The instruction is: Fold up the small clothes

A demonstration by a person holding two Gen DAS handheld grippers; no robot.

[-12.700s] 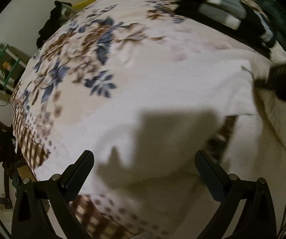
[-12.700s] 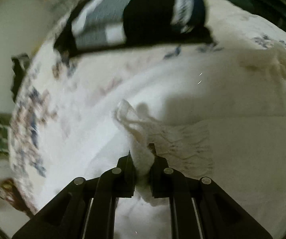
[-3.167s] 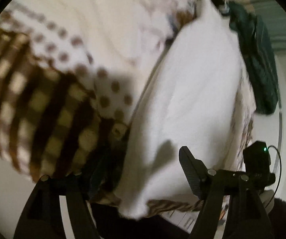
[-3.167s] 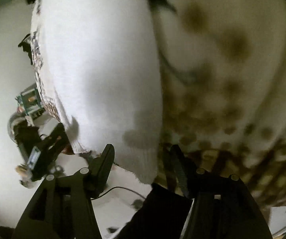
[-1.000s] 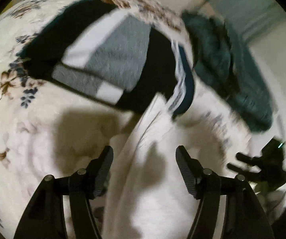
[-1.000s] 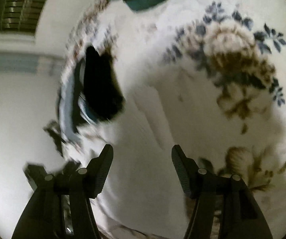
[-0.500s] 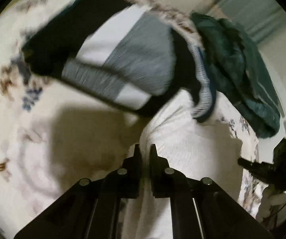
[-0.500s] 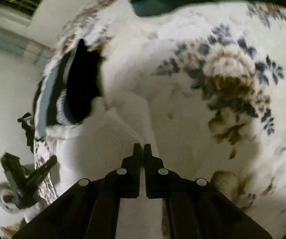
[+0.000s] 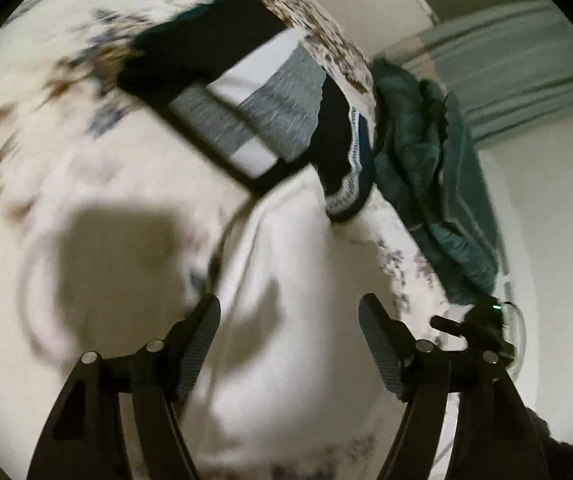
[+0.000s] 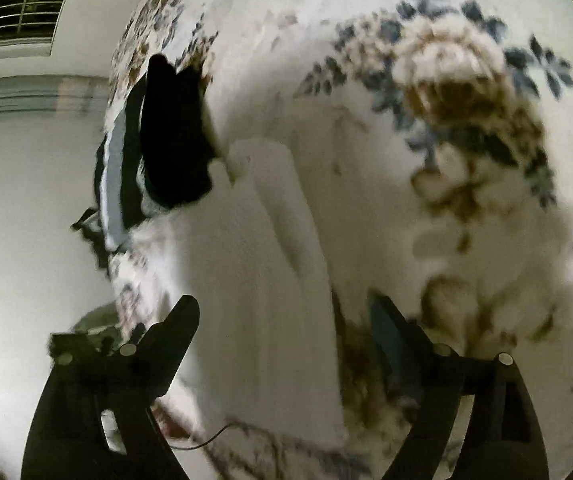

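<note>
Covering nearly both views, a floral bedspread point(image 9: 66, 208) point(image 10: 466, 128) serves as the work surface. On it lies the white garment point(image 9: 286, 300) point(image 10: 254, 300), folded into a long strip, its far end touching a black, grey and white striped garment point(image 9: 262, 120) point(image 10: 170, 140). Just beyond that sits a crumpled teal garment point(image 9: 426, 160) at the bed edge. Left gripper point(image 9: 288, 330): jaws wide apart, above the white garment, holding nothing. Right gripper point(image 10: 286, 334): jaws wide apart, straddling the strip's near end, holding nothing. Both views motion-blurred.
</note>
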